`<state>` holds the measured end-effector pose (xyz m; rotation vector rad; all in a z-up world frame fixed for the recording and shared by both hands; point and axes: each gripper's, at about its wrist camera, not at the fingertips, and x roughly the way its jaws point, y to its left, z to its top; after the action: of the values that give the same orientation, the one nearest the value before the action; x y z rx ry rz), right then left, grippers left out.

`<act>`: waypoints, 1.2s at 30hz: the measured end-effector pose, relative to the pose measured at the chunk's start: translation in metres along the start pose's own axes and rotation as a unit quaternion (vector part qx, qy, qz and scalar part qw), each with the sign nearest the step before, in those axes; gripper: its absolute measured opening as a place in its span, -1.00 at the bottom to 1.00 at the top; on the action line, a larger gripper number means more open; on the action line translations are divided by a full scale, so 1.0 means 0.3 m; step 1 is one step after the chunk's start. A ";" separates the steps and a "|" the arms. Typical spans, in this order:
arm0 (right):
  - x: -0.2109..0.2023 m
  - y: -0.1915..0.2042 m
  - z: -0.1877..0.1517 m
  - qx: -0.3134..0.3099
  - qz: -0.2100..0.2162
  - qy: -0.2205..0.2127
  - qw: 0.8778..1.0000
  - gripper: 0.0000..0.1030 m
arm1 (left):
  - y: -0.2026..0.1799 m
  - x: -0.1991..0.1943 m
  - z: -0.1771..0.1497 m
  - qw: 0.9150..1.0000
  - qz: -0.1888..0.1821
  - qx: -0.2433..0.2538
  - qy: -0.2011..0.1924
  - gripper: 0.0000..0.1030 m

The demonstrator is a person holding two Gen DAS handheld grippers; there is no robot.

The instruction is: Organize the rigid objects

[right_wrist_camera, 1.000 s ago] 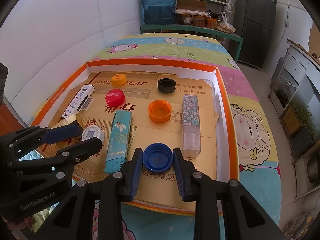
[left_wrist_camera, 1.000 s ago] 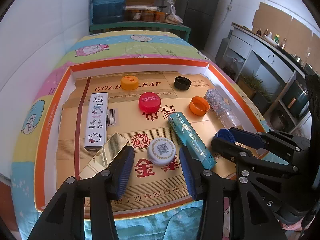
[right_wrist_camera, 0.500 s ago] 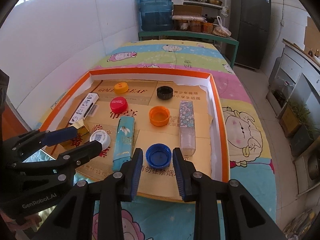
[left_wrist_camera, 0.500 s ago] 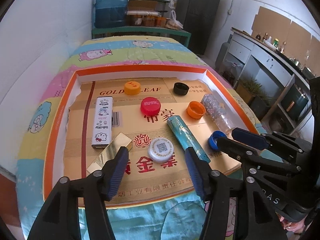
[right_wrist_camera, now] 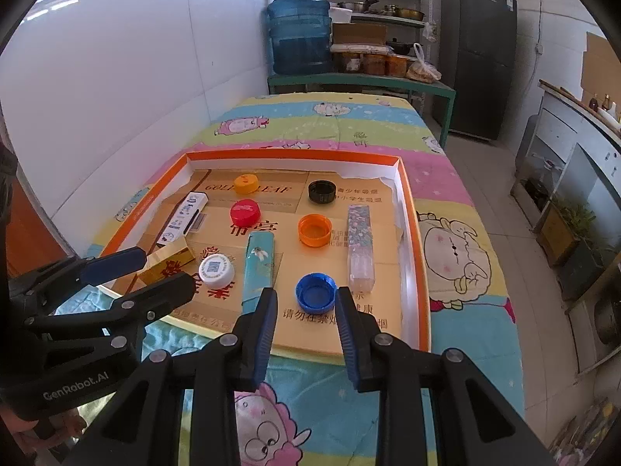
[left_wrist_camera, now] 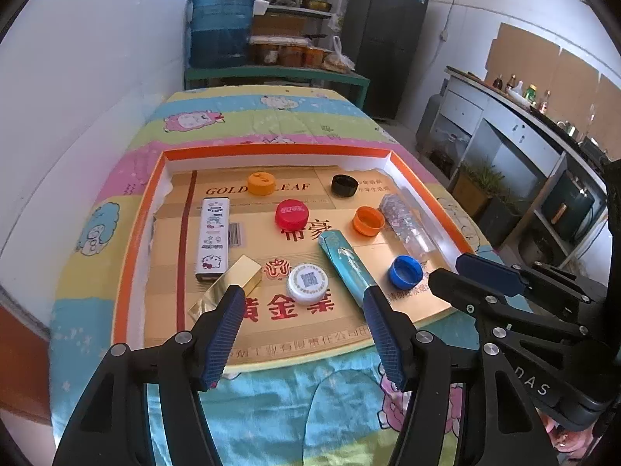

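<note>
Here we hold both tongs above the near edge of a shallow orange-rimmed tray (left_wrist_camera: 134, 233) that lies on a bed with a cartoon-print cover (right_wrist_camera: 458, 256). The tray is lined with flattened cardboard (left_wrist_camera: 170, 310), and all the objects lie on it.

Going from left to right, we see a white cartoon-print box (left_wrist_camera: 213, 239) lying lengthwise, with a gold box (left_wrist_camera: 229, 287) touching its near end and angled toward us. Far from these sits a yellow cap (left_wrist_camera: 261, 183), and nearer, a red cap (left_wrist_camera: 292, 214). A white cap (left_wrist_camera: 307, 282) with a printed code lies near the middle. Just right of it a teal box (left_wrist_camera: 343, 262) runs diagonally. An orange cap (left_wrist_camera: 368, 220) rests open side up beside the teal box's far end, with a black cap (left_wrist_camera: 344, 185) farther back. A blue cap (right_wrist_camera: 315, 292) lies open side up nearer to us, and a clear glittery box (right_wrist_camera: 360, 240) lies along the right wall.

Our left tongs (left_wrist_camera: 303, 306) stand wide; their jaws have just been opening, and nothing is between them, though the white cap shows beyond the gap. Our right tongs (right_wrist_camera: 306, 303) are set narrow and grip nothing; the blue cap sits just beyond their tips, clear of both pads.
</note>
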<state>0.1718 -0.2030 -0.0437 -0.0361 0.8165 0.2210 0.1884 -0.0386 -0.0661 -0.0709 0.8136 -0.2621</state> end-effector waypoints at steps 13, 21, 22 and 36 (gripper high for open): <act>-0.102 0.037 -0.033 0.000 -0.001 -0.019 1.000 -0.41 | -0.004 -0.119 -0.037 1.000 0.008 -0.006 -0.015 0.27; -0.173 0.049 -0.059 0.013 -0.001 -0.032 0.999 -0.41 | -0.009 -0.220 -0.065 0.999 0.013 -0.020 -0.034 0.26; -0.181 0.051 -0.062 0.014 -0.001 -0.034 0.999 -0.41 | -0.009 -0.231 -0.069 0.999 0.014 -0.022 -0.036 0.26; -0.306 0.105 -0.127 0.014 -0.012 -0.057 0.998 -0.41 | -0.018 -0.371 -0.144 0.998 0.031 -0.029 -0.050 0.26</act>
<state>0.0769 -0.1933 -0.0014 -0.0075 0.7060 0.1867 0.0828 -0.0133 -0.0161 -0.1129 0.7228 -0.1755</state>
